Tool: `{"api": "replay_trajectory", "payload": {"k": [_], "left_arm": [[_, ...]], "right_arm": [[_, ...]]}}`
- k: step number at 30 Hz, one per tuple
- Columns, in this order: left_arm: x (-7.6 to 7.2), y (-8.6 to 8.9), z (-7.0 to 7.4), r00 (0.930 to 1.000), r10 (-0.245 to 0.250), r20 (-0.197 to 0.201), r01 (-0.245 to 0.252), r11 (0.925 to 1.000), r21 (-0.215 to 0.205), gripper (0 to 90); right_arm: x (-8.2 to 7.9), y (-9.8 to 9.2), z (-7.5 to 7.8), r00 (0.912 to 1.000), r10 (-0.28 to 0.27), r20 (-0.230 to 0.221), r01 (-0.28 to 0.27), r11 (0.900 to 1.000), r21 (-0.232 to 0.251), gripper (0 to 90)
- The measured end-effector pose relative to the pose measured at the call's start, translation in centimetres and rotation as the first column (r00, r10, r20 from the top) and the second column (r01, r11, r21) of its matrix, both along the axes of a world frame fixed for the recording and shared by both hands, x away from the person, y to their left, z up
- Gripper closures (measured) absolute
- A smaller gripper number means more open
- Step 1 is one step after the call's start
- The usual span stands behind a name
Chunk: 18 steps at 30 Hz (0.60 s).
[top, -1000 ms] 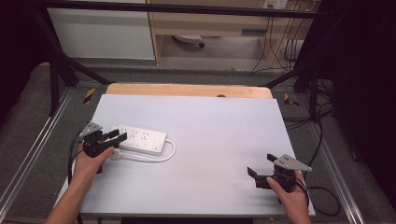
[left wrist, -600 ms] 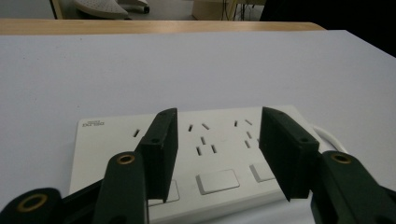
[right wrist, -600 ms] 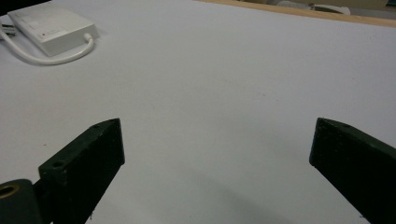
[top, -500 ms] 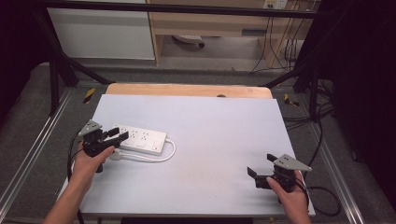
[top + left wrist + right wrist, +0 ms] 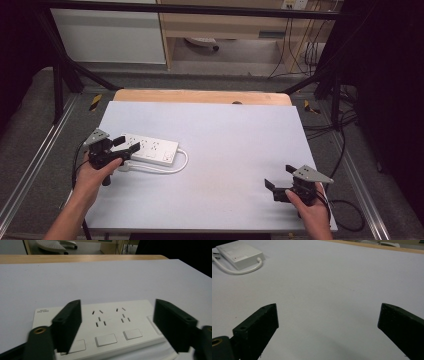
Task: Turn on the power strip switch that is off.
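Note:
A white power strip (image 5: 147,148) lies flat at the left of the white table (image 5: 225,135), its white cable (image 5: 167,170) looping back along its near side. My left gripper (image 5: 127,146) hovers at the strip's left end. Its jaws have just been opening and now stand wide apart. In the left gripper view the power strip (image 5: 105,325) shows sockets and switches between and beyond my left gripper (image 5: 117,325), and neither pad presses on it. My right gripper (image 5: 280,176) rests open near the table's front right with nothing in it. The right gripper view has the power strip (image 5: 239,255) far off.
A wooden edge (image 5: 200,96) runs along the table's far side. Dark metal frame rails stand left and right. Loose cables (image 5: 345,210) lie on the floor at the right. A cabinet and a desk stand behind the table.
The left gripper's jaws have spread wider over the strip's left end. The hand itself has barely shifted. The right gripper has stayed where it was.

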<state>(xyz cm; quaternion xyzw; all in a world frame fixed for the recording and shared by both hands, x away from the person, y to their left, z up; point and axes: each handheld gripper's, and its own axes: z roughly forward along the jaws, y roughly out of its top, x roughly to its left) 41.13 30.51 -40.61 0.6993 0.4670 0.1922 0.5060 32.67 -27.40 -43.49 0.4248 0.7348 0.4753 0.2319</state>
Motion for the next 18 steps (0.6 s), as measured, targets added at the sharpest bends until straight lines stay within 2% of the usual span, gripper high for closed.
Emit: {"api": "replay_trajectory", "payload": {"k": [3, 8, 18], "left_arm": [[-0.4, 0.1, 0.2, 0.9999, 0.008, 0.007, -0.008, 0.9998, -0.016, 9.4], [-1.5, 0.7, 0.3, 0.9985, 0.023, 0.050, -0.021, 0.9994, -0.025, 8.9], [-4.8, 2.3, -0.3, 0.9965, 0.039, 0.075, -0.038, 0.9992, -0.012, 10.3]], "right_arm": [[0.0, 0.0, 0.0, 1.0000, 0.000, 0.000, 0.000, 1.000, -0.001, 3.6], [0.0, 0.0, 0.0, 1.0000, 0.000, 0.000, 0.000, 1.000, -0.002, 3.6], [0.0, 0.2, -0.1, 1.0000, 0.004, -0.008, -0.004, 1.000, 0.001, 3.4]]}}
